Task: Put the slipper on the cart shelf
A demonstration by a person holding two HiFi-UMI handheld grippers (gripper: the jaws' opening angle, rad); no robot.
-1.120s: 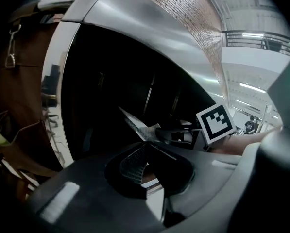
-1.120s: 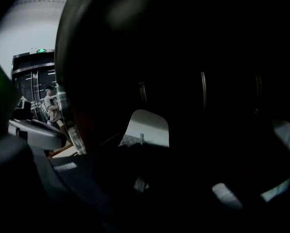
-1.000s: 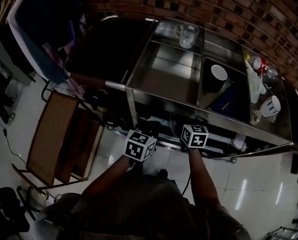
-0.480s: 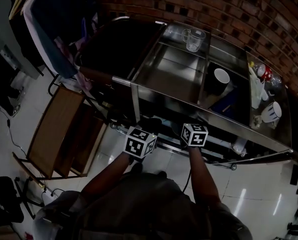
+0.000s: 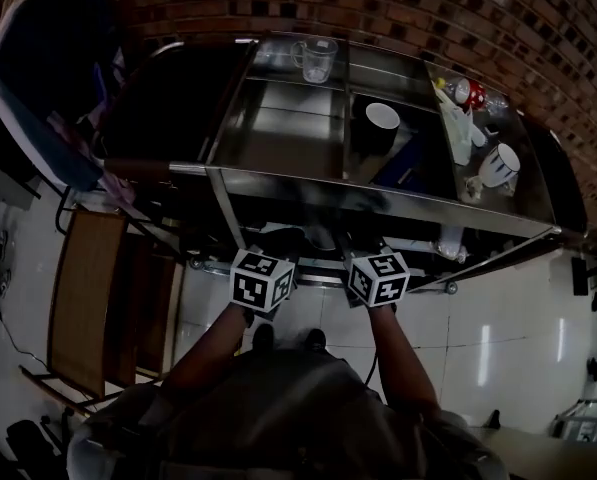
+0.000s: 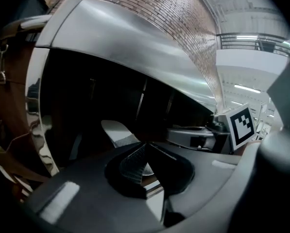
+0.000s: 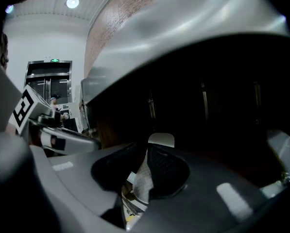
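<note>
A steel cart [image 5: 308,183] stands against a brick wall. Both grippers reach under its top shelf, so in the head view only their marker cubes show, the left cube [image 5: 261,280] and the right cube [image 5: 379,279]. The lower shelf is dark. In the left gripper view a white slipper [image 6: 116,131] lies on it just past my left gripper [image 6: 145,147], whose jaws meet with nothing between them. In the right gripper view another white slipper end [image 7: 162,140] rests just beyond my right gripper [image 7: 147,152]. Its jaws are slightly apart and closing, with nothing pressed between the pads.
On the top shelf stand a clear measuring jug [image 5: 315,60], a black cup [image 5: 378,128], a white mug [image 5: 500,163] and a red-capped bottle [image 5: 468,91]. A brown wooden rack [image 5: 88,308] stands on the tiled floor at the left, with blue cloth [image 5: 48,98] above it.
The head view has swung, so the cart now sits further left and higher in frame. Both marker cubes stay side by side at the cart's front edge, a little lower than before.
</note>
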